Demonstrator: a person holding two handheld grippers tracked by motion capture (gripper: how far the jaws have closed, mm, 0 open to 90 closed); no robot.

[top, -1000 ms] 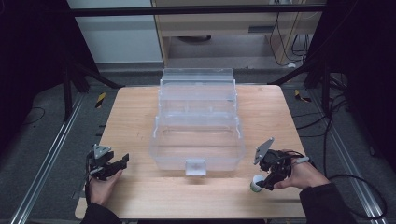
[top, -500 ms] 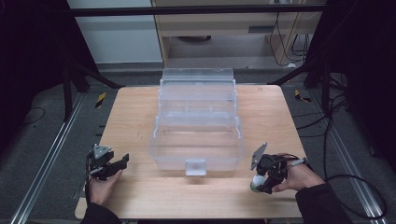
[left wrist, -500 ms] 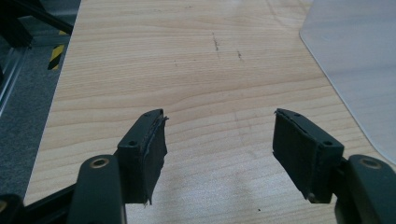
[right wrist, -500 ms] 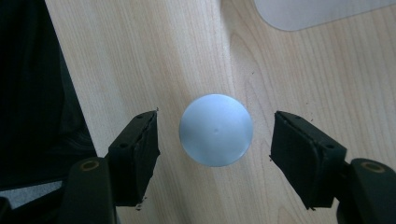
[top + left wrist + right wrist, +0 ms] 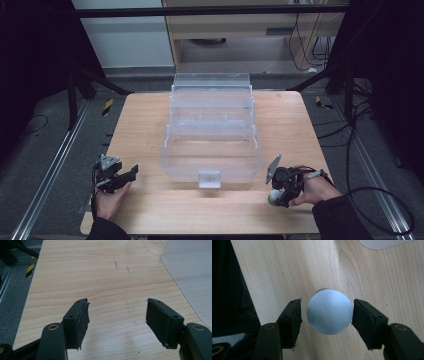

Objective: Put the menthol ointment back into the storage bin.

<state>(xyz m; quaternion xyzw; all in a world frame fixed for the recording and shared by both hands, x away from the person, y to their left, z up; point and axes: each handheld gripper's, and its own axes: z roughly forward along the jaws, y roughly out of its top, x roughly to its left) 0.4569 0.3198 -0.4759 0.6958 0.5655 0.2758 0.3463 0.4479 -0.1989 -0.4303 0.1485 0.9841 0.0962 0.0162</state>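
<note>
Jaws flanking apparently upright silver-topped cylinder [image 5: 329, 311]

Left hand [image 5: 107, 197] low at the near left corner, palm under the left gripper [image 5: 131, 172], which lies about level and points right. Jaws wide apart in the left gripper view [image 5: 117, 315], nothing but air between the pads. Right hand [image 5: 312, 187] at the near right, dark sleeve behind it, right gripper [image 5: 274, 197] tipped steeply down. Jaws there [image 5: 327, 312] have just been closing, now narrow; right pad looks about touching what's between them, left pad a sliver off.
</note>
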